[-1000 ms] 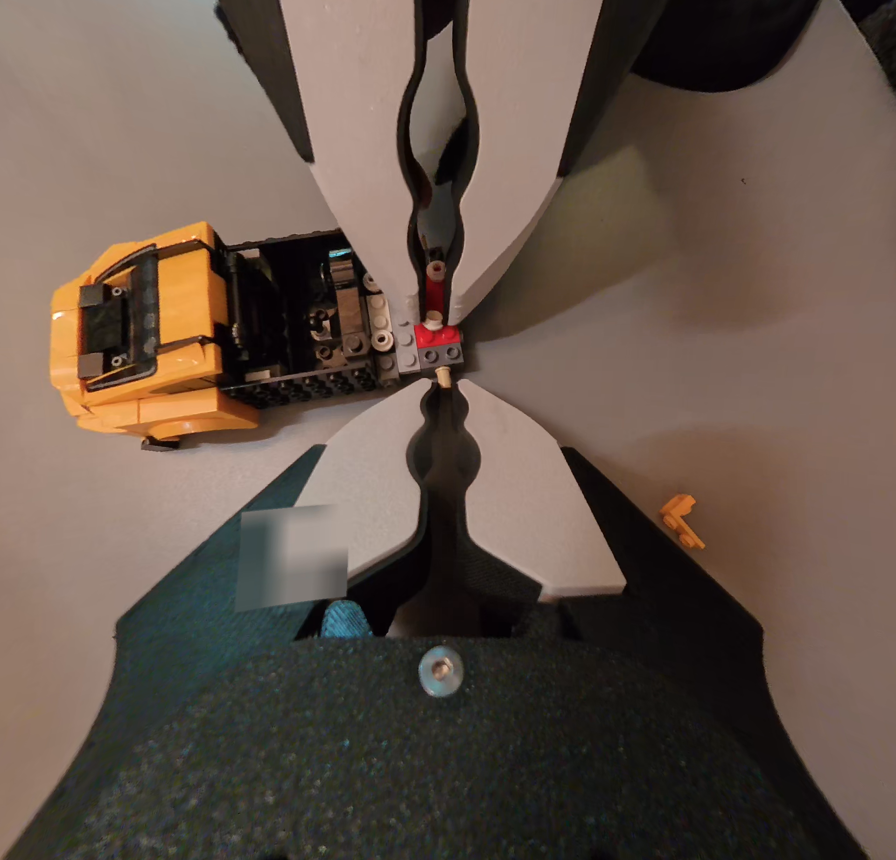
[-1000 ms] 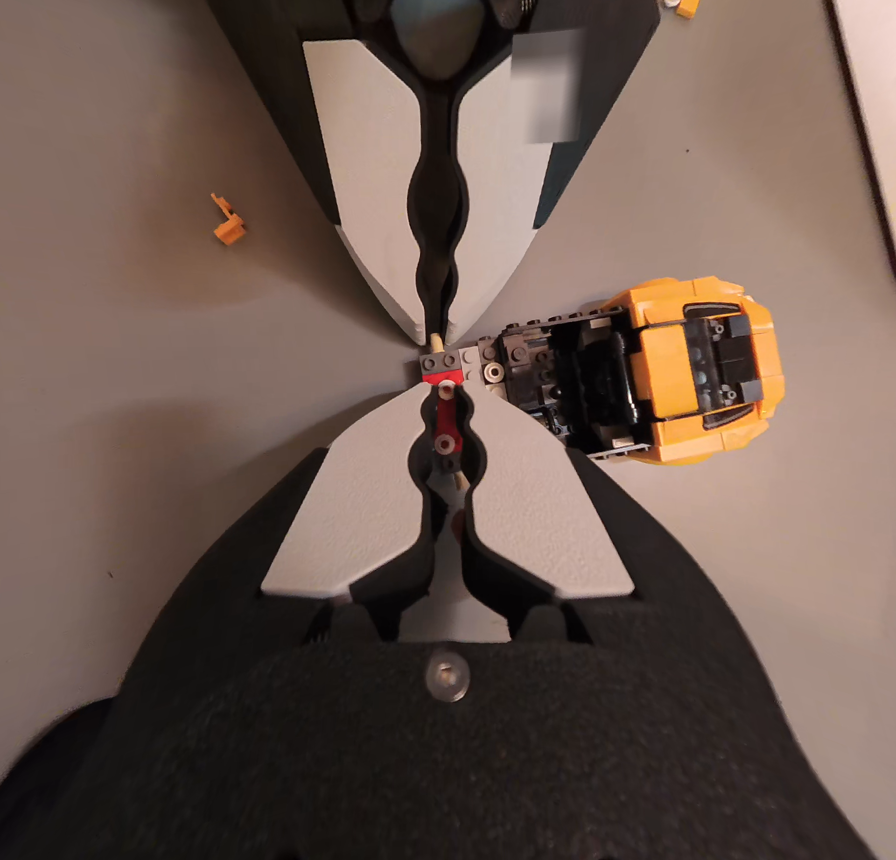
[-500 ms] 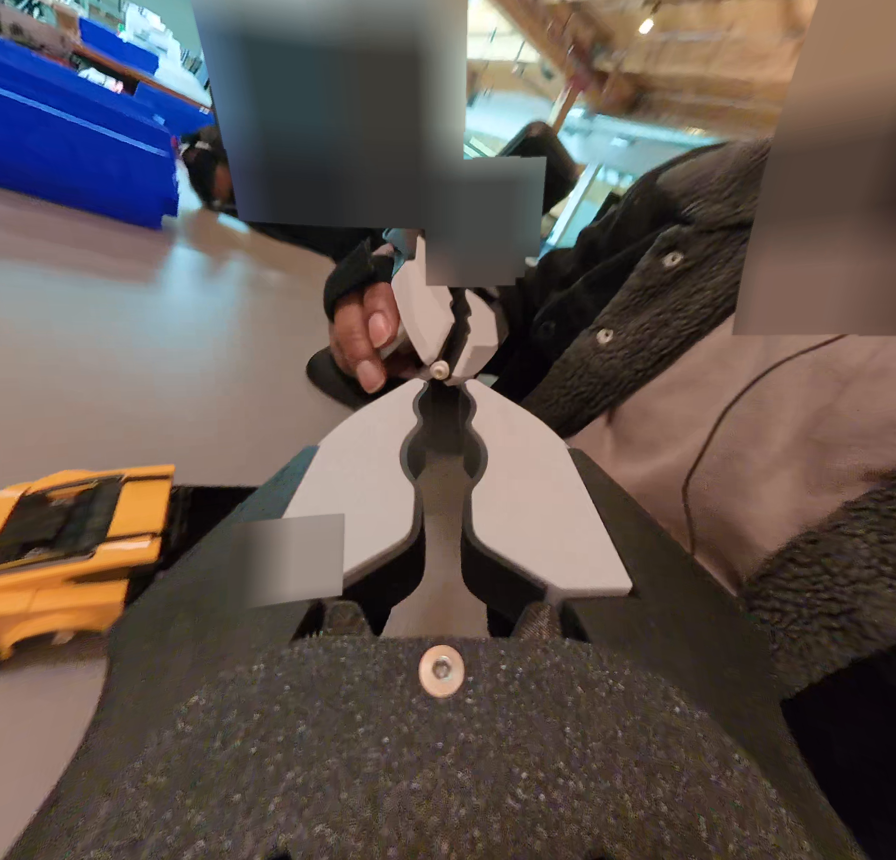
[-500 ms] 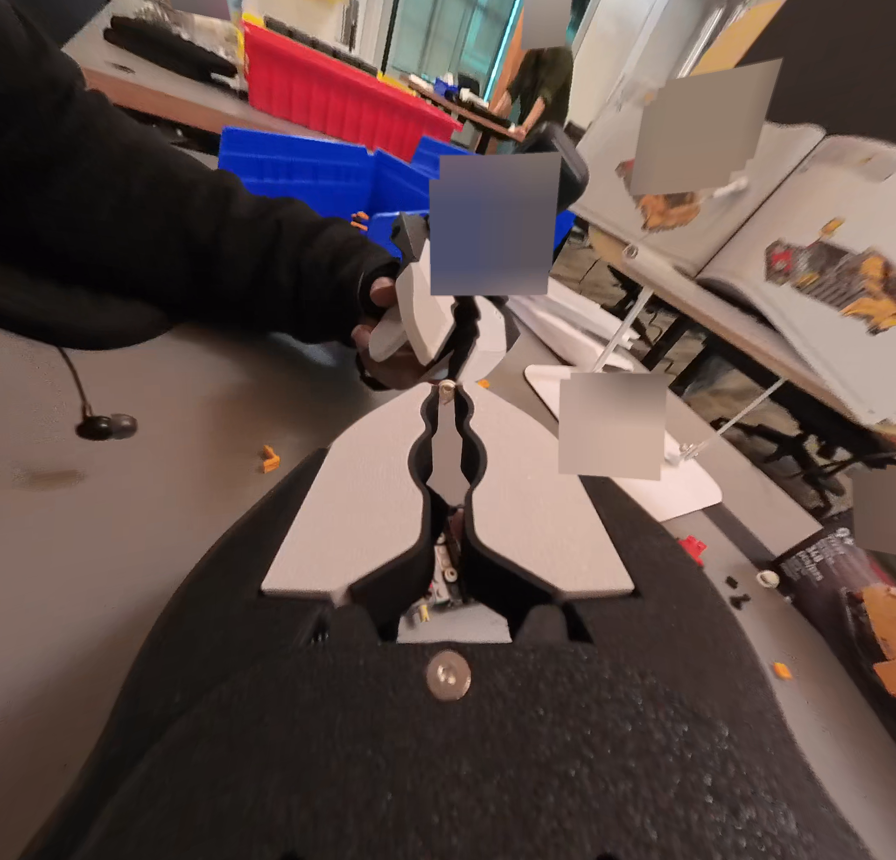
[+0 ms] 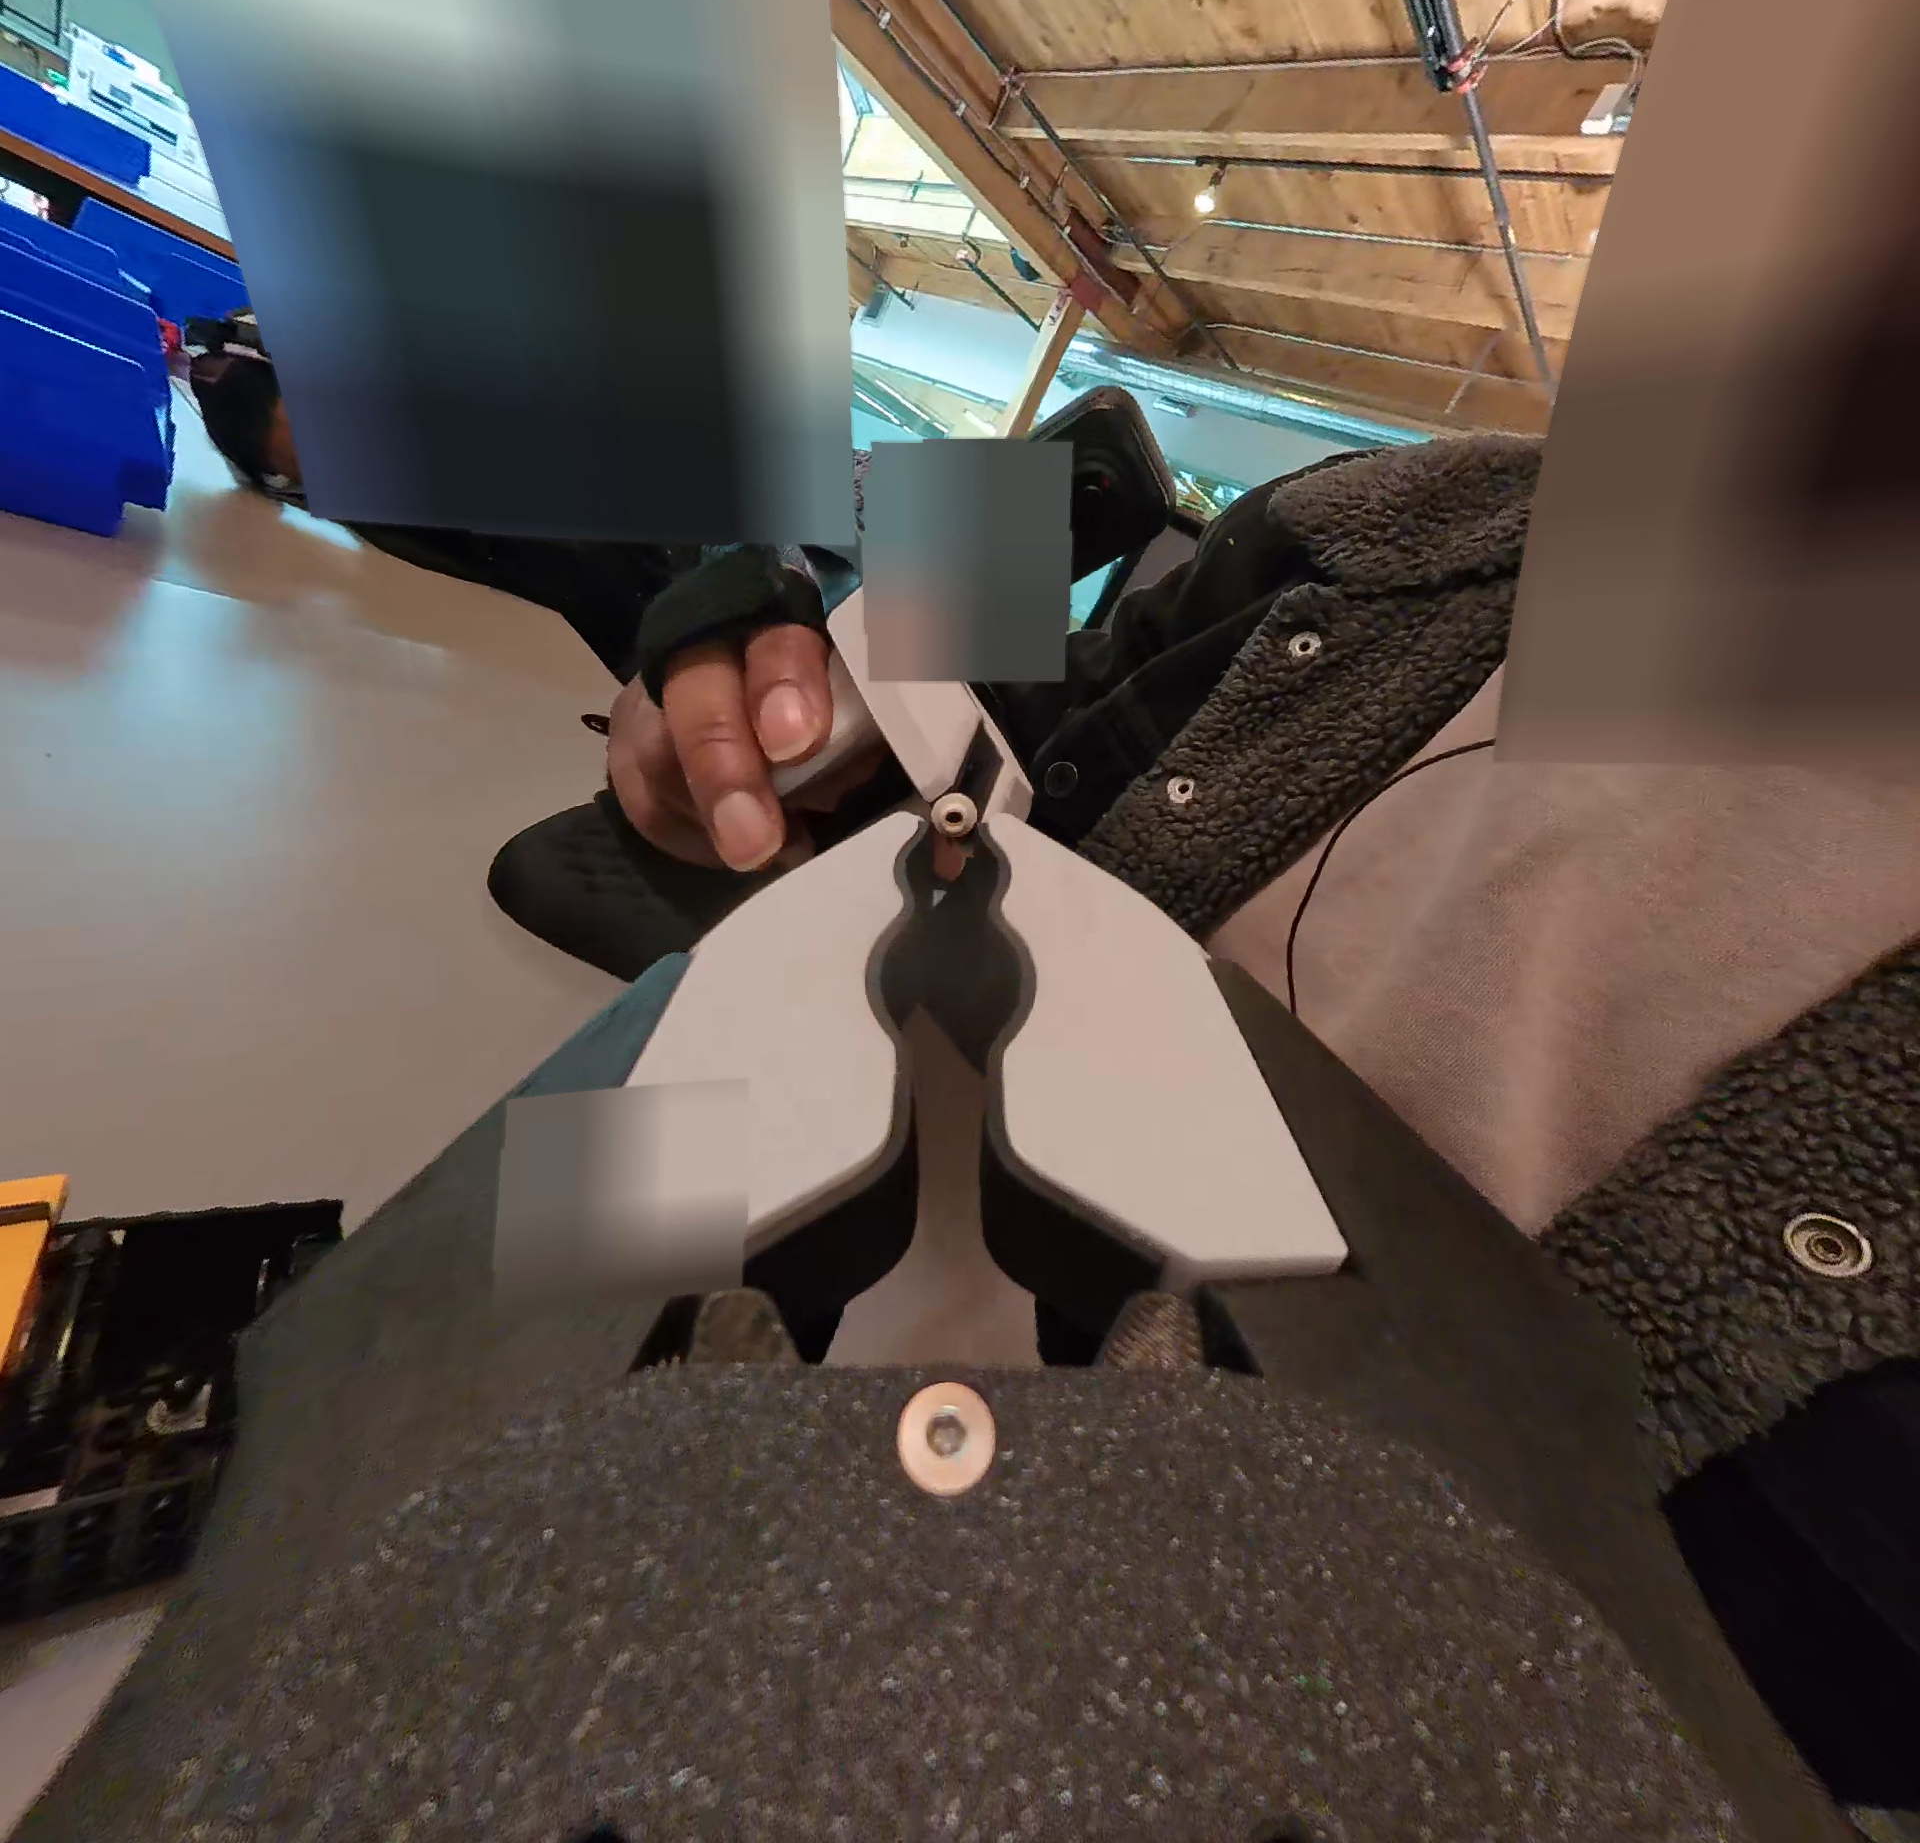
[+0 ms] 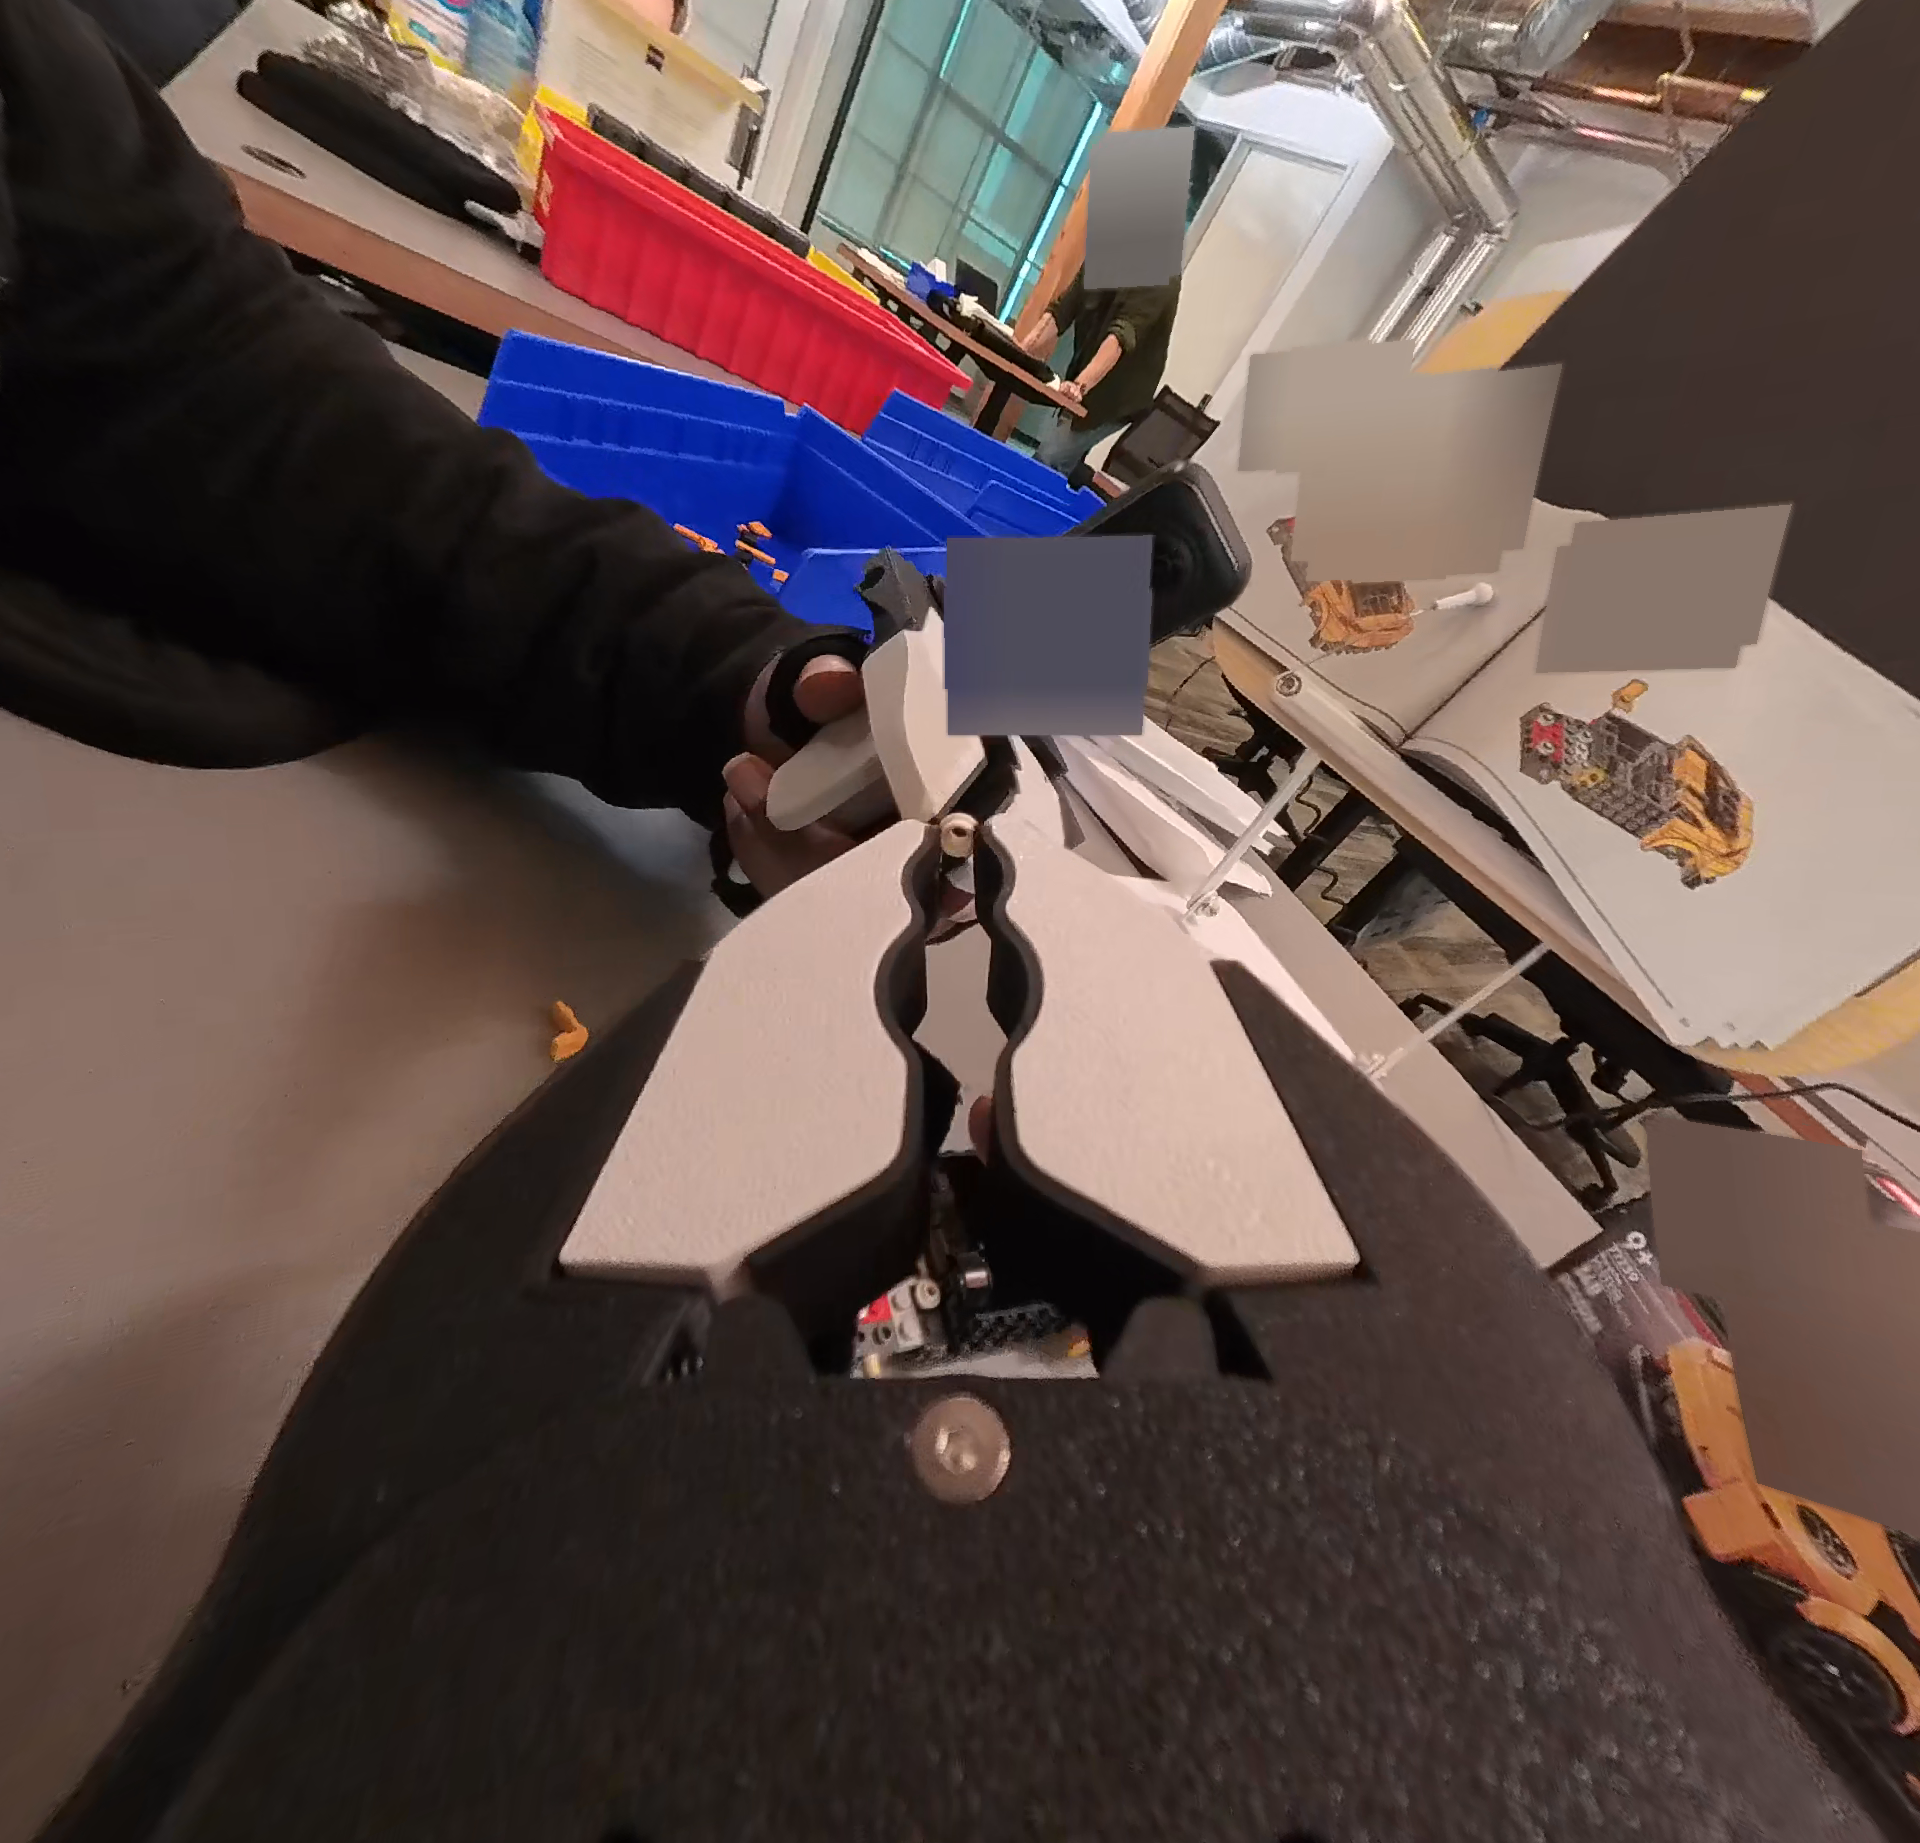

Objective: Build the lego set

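Meeting tip to tip above the grey table (image 5: 208,858), left gripper (image 5: 953,825) and right gripper (image 6: 956,843) both clenched on one small cream peg (image 5: 953,814), orange toy car (image 5: 26,1263) down at left, blue bins (image 6: 727,463) behind.

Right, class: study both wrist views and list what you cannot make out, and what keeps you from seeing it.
- Cream peg: only its round end shows in both views; fingertips cover the rest.
- Toy car: left wrist view, cut off by the left edge.
- Brick assembly: right wrist view, glimpsed through a gap under the right gripper.
- Orange bits in the blue bin: right wrist view, too small to identify.
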A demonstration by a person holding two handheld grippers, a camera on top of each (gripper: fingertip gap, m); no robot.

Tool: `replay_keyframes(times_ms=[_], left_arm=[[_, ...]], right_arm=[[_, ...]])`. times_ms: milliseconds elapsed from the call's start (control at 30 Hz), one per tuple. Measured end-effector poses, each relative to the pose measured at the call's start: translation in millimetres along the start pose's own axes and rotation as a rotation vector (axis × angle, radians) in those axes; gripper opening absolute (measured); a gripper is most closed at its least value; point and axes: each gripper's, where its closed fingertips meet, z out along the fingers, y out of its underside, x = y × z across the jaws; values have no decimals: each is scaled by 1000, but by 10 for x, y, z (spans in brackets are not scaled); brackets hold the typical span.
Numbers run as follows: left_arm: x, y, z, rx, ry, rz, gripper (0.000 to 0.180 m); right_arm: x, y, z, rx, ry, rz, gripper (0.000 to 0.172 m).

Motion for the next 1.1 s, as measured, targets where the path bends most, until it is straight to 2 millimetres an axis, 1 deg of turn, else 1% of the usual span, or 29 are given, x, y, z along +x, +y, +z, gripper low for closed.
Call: replay_keyframes(times_ms=[267,467,667,867,1033,1100], left_arm=[[5,-84,-13,46,-3,-13,6],[-24,-147,-19,87,-27,-15,5],[-71,-144,-57,84,-44,-37,7],[-82,-101,-44,55,-51,-40,5],[-86,-63,-27,38,-42,-55,9],[-99,-55,-28,34,-47,-57,7]], right_arm=[[67,-45,7,-14,100,-156,6],[135,-55,1,-7,174,-185,6],[119,-24,5,-22,168,-203,6],[100,19,0,-42,151,-209,6],[80,68,0,-66,129,-218,6],[74,77,1,-73,121,-223,6]])
